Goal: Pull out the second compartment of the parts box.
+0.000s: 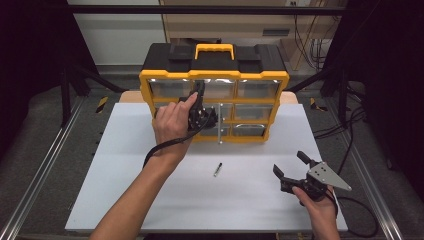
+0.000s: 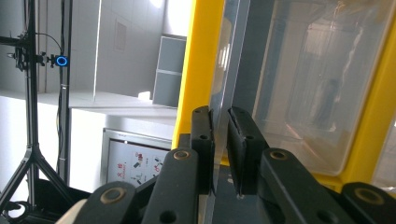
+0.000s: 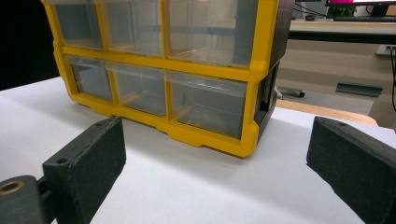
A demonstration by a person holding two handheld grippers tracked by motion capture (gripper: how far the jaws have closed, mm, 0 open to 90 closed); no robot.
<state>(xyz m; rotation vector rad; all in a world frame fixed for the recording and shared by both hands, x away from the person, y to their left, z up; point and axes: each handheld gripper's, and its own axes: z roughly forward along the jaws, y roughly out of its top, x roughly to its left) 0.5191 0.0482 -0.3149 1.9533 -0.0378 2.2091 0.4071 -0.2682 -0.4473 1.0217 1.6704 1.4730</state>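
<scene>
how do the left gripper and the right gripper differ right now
The left gripper is shut on the edge of a clear drawer in the yellow organizer; the right gripper is open with nothing between its jaws.
The left gripper is up at the organizer's front; the right gripper sits low over the white table, well back from the organizer.
Both have black jaws and are hand-held.

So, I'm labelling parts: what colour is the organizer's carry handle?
Yellow carry handle, clearest in the high view.

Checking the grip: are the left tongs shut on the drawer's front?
Shut: the left tongs pinch the clear drawer front's edge.
</scene>
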